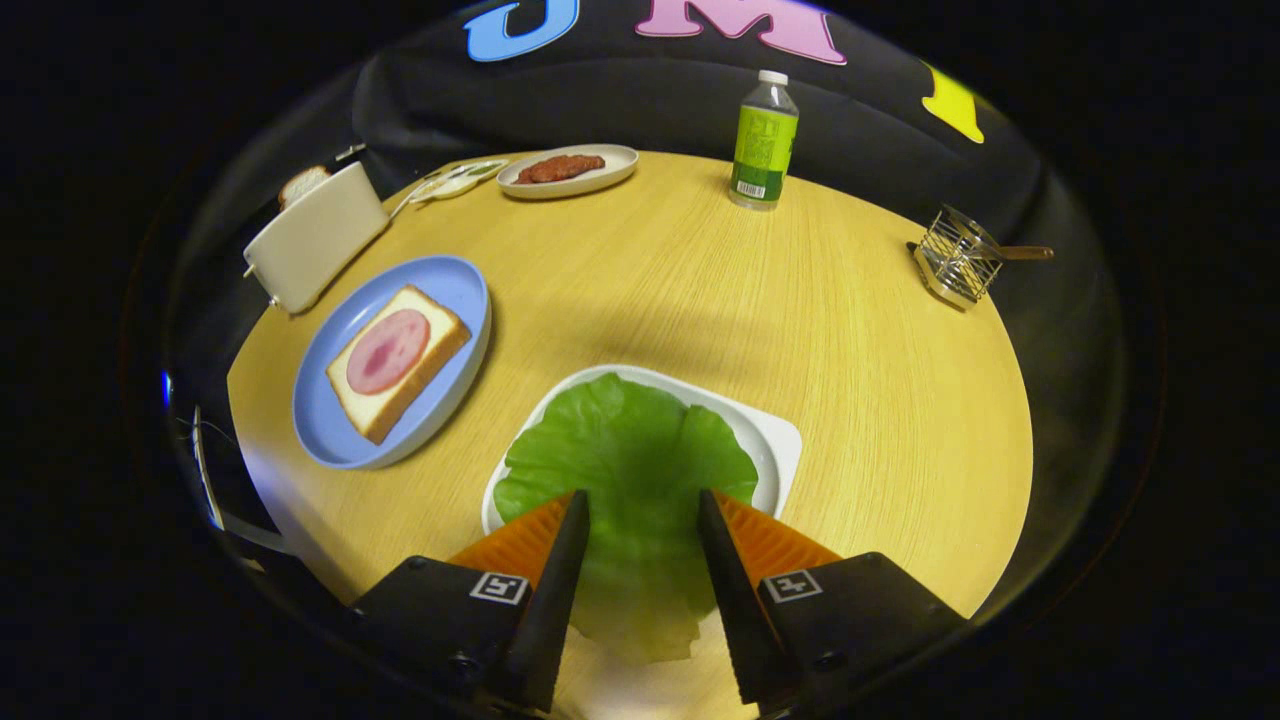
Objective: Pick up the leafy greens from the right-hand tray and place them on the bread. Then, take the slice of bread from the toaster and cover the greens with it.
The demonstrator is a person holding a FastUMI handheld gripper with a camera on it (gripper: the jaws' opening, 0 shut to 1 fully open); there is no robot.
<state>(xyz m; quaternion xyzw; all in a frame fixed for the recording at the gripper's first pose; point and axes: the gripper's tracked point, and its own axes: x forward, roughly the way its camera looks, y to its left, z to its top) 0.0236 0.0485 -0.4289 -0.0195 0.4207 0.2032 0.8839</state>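
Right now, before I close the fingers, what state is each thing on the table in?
Gripper: open, fingers either side of the greens.
Leafy greens: flat on the white tray, not gripped.
Bread: on the blue plate, meat slice on top, no greens yet.
Toaster: a bread slice sticking up from it.
Bottle: upright, capped.
Oval dish: holds a brown meat piece.

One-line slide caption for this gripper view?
Open gripper poised over the leafy greens on their white tray, ham-topped bread waiting nearby.
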